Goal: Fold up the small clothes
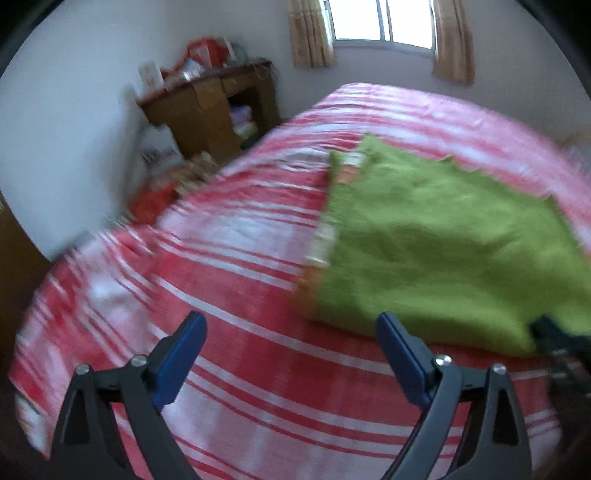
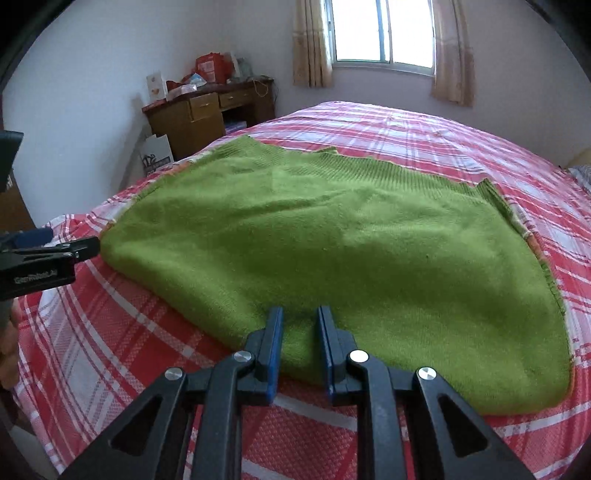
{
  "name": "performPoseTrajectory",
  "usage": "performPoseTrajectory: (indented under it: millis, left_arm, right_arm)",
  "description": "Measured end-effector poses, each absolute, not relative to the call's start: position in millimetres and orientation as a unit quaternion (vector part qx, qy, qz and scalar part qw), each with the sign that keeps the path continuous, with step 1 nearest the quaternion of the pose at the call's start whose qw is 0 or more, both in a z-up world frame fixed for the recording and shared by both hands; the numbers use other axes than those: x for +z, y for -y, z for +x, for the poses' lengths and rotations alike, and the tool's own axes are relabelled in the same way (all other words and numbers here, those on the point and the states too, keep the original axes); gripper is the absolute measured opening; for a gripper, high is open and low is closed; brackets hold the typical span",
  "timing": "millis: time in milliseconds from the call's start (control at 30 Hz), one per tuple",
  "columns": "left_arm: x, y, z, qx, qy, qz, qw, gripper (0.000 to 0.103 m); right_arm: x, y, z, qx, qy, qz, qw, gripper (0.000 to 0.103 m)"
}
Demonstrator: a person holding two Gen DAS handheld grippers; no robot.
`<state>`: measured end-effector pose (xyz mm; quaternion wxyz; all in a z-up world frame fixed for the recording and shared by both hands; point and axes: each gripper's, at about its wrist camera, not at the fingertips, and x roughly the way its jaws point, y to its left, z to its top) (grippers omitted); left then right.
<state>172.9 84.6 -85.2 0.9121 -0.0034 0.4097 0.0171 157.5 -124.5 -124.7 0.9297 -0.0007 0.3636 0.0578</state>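
Note:
A green knitted sweater (image 2: 332, 236) lies folded flat on the red and white plaid bed; it also shows in the blurred left wrist view (image 1: 436, 240). My right gripper (image 2: 300, 317) is shut on the sweater's near edge, with green fabric pinched between its blue pads. My left gripper (image 1: 291, 325) is wide open and empty above the bedsheet, just left of the sweater's near left corner. It shows from the side in the right wrist view (image 2: 88, 247), next to that corner. The right gripper appears in the left wrist view (image 1: 554, 332) at the sweater's near edge.
The plaid bed (image 2: 424, 129) fills most of both views. A wooden desk (image 2: 210, 114) with clutter stands at the far left wall, with a white paper bag (image 2: 157, 153) beside it. A curtained window (image 2: 384, 33) is at the back. A wooden cabinet (image 2: 11, 199) is at the left.

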Motion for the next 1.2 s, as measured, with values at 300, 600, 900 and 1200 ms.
performPoseTrajectory:
  millis: [300, 600, 900, 1200]
  left_arm:
    - [-111.9, -69.1, 193.6, -0.075, -0.422, -0.184, 0.884, 0.097]
    - [-111.6, -70.2, 232.7, -0.082, -0.394, -0.276, 0.873, 0.060]
    - [-118.4, -81.8, 218.0, -0.055, -0.379, -0.271, 0.883, 0.038]
    - [-119.1, -88.6, 236.5, -0.027, -0.368, -0.333, 0.868, 0.037]
  right_arm:
    - [-124.9, 126.5, 158.7, 0.058, -0.361, 0.000, 0.931, 0.019]
    - [-113.0, 129.2, 159.9, 0.069, -0.373, 0.017, 0.925, 0.019]
    - [-104.2, 125.7, 213.5, 0.058, -0.359, 0.063, 0.929, 0.018]
    - [-118.5, 121.9, 213.1, 0.065, -0.366, 0.069, 0.926, 0.019]
